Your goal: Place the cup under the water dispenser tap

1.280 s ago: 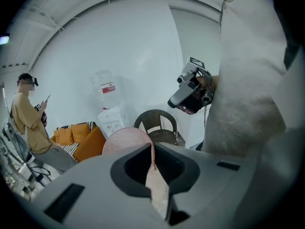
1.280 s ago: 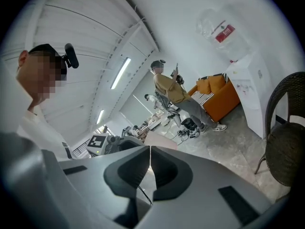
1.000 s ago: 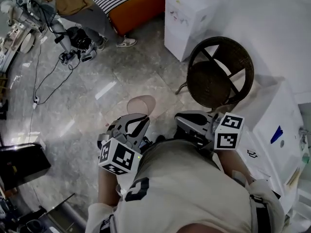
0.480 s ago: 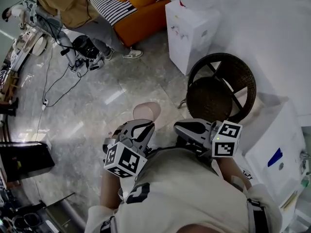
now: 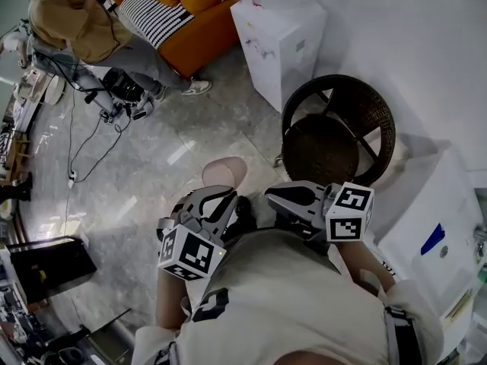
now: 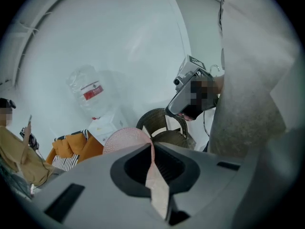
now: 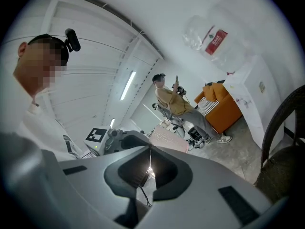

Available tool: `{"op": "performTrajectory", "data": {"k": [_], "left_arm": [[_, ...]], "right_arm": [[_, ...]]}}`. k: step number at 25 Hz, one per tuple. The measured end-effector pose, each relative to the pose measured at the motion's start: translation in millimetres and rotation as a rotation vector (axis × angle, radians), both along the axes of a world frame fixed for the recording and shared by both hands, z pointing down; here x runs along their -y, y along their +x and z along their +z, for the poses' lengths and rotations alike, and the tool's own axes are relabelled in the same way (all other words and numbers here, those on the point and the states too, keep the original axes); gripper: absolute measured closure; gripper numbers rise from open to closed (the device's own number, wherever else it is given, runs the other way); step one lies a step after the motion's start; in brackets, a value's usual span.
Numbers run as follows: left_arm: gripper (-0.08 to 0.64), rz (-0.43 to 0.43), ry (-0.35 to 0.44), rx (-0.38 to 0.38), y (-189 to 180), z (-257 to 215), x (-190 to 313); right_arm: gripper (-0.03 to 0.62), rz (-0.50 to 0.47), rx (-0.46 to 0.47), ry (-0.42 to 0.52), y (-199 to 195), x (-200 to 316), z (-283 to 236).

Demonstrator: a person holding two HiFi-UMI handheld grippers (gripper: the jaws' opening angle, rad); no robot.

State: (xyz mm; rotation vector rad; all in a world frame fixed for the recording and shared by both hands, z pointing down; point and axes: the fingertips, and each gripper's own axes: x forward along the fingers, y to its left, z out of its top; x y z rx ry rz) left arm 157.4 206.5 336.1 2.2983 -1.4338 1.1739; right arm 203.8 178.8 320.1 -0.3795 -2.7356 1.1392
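A pink speckled cup (image 5: 223,172) is pinched by its rim in my left gripper (image 5: 228,192), which is shut on it and held in front of the person's body. In the left gripper view the cup wall (image 6: 126,140) runs down between the closed jaws of the left gripper (image 6: 152,147). My right gripper (image 5: 270,194) sits close beside it, jaws together and empty; its own view shows the right gripper (image 7: 150,149) with tips touching and the cup (image 7: 169,138) just beyond. The white water dispenser (image 5: 278,40) stands ahead against the wall, with its bottle (image 6: 90,97) on top.
A dark wicker chair (image 5: 335,131) stands between me and the dispenser, on the right. An orange sofa (image 5: 186,14) and a seated person in a yellow shirt (image 5: 68,29) are at the far left, with cables (image 5: 72,150) on the floor. A white cabinet (image 5: 434,226) lies to the right.
Both grippers have moved on across the floor with the person, the cup still in the left one. The seated person and more of the sofa have come into view at the top left.
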Motion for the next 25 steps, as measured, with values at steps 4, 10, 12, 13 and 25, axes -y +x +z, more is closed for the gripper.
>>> {"op": "performTrajectory", "data": {"k": [4, 10, 12, 13, 25], "left_arm": [[0.491, 0.026, 0.013, -0.007, -10.3, 4.3, 13.2], [0.491, 0.033, 0.054, -0.064, -55.1, 3.6, 43.2], [0.491, 0.060, 0.071, -0.069, -75.4, 0.6, 50.7], [0.491, 0.072, 0.078, -0.074, -86.7, -1.1, 52.7], [0.491, 0.089, 0.085, -0.146, -247.9, 0.7, 49.7]], "right_arm": [[0.563, 0.039, -0.020, 0.029, -1.6, 12.5, 2.5], [0.563, 0.168, -0.062, 0.064, -22.5, 36.4, -0.2], [0.563, 0.206, -0.080, 0.076, -39.2, 40.5, -2.5], [0.563, 0.216, -0.092, 0.090, -49.0, 39.6, -3.9], [0.563, 0.291, -0.264, 0.130, -169.8, 33.1, 0.3]]}}
